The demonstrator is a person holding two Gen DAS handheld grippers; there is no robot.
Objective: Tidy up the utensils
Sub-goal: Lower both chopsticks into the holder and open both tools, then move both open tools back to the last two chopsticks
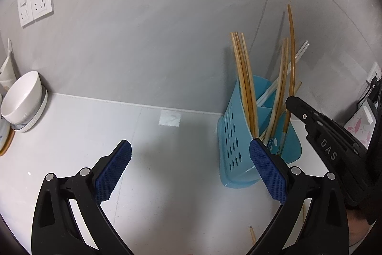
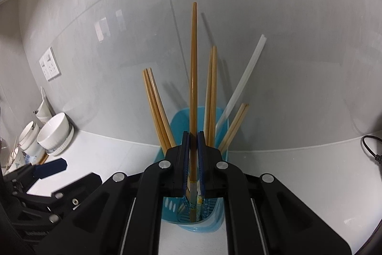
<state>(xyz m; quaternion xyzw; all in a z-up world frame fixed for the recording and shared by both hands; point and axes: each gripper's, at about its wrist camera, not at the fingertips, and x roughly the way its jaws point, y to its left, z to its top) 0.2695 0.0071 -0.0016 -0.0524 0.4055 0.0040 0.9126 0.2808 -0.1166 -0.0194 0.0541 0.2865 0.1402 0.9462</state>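
Note:
A blue perforated utensil holder (image 1: 230,142) stands on the white counter against the grey wall, with several wooden chopsticks (image 1: 246,78) and a white one upright in it. My right gripper (image 2: 193,135) is shut on a long brown chopstick (image 2: 193,68), whose patterned lower end sits inside the holder (image 2: 179,121). The same chopstick (image 1: 291,44) and the right gripper (image 1: 290,100) show in the left wrist view. My left gripper (image 1: 190,153) is open and empty, just left of the holder above the counter.
A white bowl (image 1: 22,96) on stacked plates stands at the far left by the wall. Wall sockets (image 1: 35,0) sit above it. A loose chopstick tip (image 1: 252,234) lies on the counter near the front. A black cable (image 2: 370,147) lies at the right.

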